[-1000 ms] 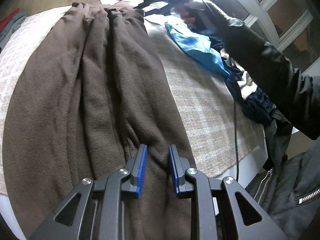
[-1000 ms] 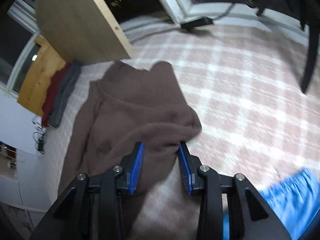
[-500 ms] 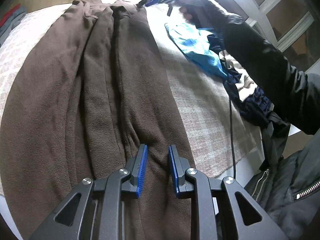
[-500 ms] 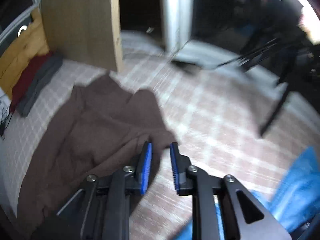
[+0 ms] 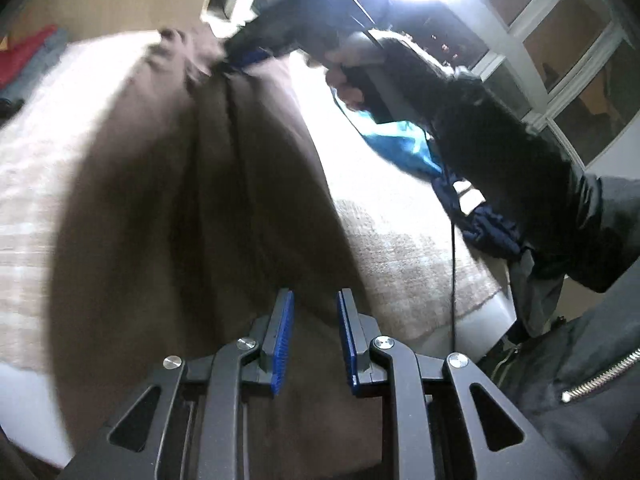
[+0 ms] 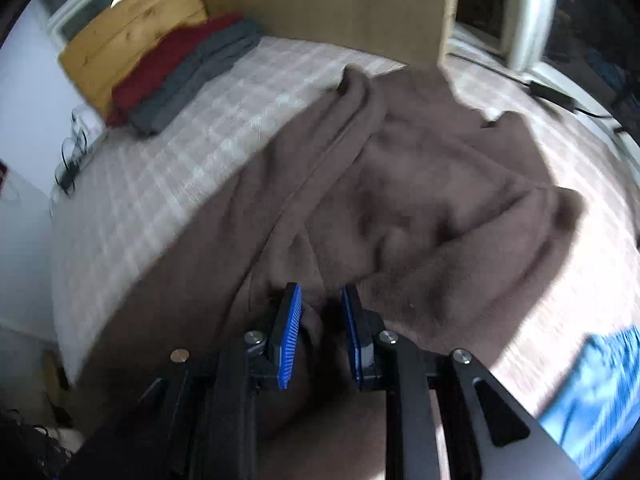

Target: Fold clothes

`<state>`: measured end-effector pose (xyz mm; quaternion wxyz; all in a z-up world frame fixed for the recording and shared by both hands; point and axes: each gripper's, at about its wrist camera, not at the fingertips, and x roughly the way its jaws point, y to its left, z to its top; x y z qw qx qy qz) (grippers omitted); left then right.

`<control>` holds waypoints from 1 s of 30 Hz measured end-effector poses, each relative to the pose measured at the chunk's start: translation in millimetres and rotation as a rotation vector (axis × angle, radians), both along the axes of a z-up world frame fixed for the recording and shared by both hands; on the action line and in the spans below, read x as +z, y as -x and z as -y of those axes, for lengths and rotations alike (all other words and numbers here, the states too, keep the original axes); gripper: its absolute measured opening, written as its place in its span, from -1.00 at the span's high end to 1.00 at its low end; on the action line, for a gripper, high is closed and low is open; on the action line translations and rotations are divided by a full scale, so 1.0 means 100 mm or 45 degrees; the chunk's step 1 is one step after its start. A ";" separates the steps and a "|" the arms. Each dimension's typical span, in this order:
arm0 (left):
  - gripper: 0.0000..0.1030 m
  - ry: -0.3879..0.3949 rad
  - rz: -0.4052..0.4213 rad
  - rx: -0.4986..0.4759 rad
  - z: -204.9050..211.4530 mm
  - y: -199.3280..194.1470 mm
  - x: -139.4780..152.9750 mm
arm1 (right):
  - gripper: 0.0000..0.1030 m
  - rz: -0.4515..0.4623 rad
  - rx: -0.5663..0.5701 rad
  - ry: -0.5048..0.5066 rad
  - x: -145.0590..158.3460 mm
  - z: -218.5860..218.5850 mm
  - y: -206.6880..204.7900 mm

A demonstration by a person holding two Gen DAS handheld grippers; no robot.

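Both grippers tilt steeply down, each pinching the brown garment (image 5: 192, 216) on the checked bed cover (image 6: 168, 160): left gripper (image 5: 313, 312) near end, right gripper (image 6: 320, 304) far end (blurred). Blue cloth (image 5: 404, 148) lies beside.

Garment (image 5: 192, 208) on bedcover (image 5: 404, 264)

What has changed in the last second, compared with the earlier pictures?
The right gripper has carried the far end of the brown fleece garment up off the checked cover, bunching it. The left gripper keeps its grip on the near end. The red and grey stack and blue garment lie unchanged.
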<state>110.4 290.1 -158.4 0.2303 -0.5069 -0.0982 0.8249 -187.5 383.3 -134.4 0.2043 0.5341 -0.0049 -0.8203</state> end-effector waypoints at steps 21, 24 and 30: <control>0.60 0.045 -0.061 -0.465 1.04 -0.66 0.08 | -0.03 0.037 -0.363 0.108 -0.06 1.21 -3.33; 0.60 0.034 -0.060 -0.487 1.10 -0.69 0.03 | -0.02 0.051 -0.338 -0.005 -0.19 1.40 -3.31; 0.60 0.036 -0.049 -0.468 1.24 -0.63 -0.15 | 0.79 0.041 -0.288 -0.144 -0.26 1.46 -3.31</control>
